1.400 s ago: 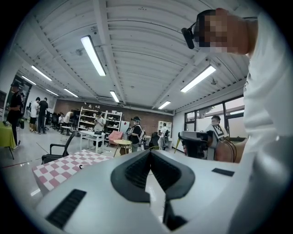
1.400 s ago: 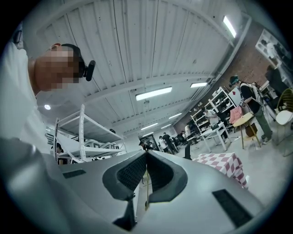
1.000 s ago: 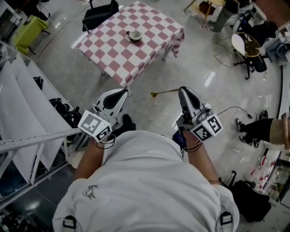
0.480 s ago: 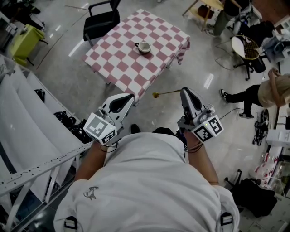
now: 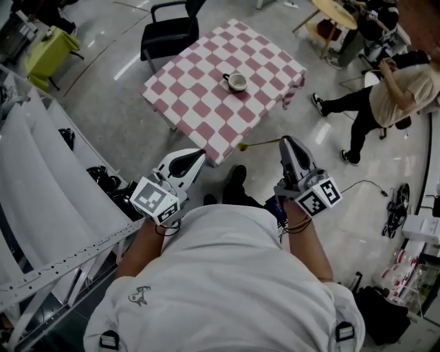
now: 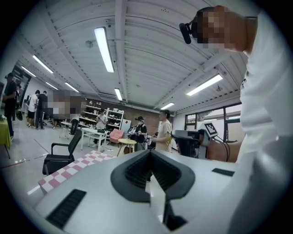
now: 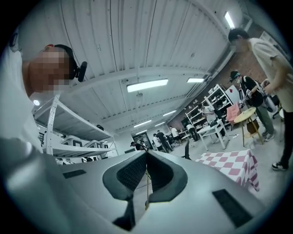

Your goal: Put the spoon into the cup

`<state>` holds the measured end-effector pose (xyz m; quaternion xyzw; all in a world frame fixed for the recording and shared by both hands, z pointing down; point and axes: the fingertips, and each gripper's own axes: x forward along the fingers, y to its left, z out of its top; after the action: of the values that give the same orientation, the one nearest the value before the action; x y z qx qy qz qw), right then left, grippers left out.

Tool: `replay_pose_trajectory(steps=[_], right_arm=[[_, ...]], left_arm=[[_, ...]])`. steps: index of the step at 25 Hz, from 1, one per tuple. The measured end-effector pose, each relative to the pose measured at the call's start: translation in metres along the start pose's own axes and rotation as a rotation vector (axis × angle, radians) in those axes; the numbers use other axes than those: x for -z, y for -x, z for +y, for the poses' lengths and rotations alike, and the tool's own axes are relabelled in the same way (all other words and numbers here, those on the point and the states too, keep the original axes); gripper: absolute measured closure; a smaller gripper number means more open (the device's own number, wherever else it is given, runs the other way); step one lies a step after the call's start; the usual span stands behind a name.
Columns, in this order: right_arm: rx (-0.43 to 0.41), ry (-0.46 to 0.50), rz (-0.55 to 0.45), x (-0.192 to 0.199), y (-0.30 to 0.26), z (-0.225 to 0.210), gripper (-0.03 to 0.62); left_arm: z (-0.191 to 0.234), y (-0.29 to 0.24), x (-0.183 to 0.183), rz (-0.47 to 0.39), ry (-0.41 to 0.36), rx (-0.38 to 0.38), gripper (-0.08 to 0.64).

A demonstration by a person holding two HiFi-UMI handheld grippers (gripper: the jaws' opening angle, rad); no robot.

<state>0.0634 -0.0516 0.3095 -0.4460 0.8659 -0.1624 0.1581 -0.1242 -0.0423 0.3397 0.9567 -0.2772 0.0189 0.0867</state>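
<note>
A white cup (image 5: 236,82) stands near the middle of a red-and-white checked table (image 5: 199,103) across the floor from me. My right gripper (image 5: 285,142) is shut on the handle of a gold spoon (image 5: 258,144), which sticks out to the left over the table's near corner. In the right gripper view the thin spoon handle (image 7: 147,183) runs between the closed jaws of the right gripper (image 7: 146,155). Held level beside it, my left gripper (image 5: 196,155) is shut with nothing in it. From the left gripper (image 6: 150,153) the table edge (image 6: 68,171) shows low at left.
A black chair (image 5: 170,31) stands at the table's far side. A metal shelf rack (image 5: 41,172) runs along my left. A person (image 5: 385,89) walks at the right, near a round wooden table (image 5: 337,14). Grey floor lies between me and the checked table.
The checked table and cup have drawn nearer and shifted right in the head view. A person has walked in at the right. Both grippers keep their pose, spoon still held.
</note>
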Motion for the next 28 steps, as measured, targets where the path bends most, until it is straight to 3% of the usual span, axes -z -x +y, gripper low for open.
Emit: replay_pose_trajectory(steps=[9, 22, 28], right_arm=[[-0.052, 0.002, 0.02, -0.014, -0.047, -0.039, 0.56], [-0.084, -0.015, 0.005, -0.067, -0.084, -0.159, 0.56], [-0.126, -0.034, 0.043, -0.067, -0.109, -0.199, 0.56]], left_arm=[[0.057, -0.022, -0.007, 0.013, 0.019, -0.104, 0.546], [0.102, -0.143, -0.024, 0.028, -0.027, -0.134, 0.546], [0.119, -0.181, -0.026, 0.026, -0.001, -0.177, 0.546]])
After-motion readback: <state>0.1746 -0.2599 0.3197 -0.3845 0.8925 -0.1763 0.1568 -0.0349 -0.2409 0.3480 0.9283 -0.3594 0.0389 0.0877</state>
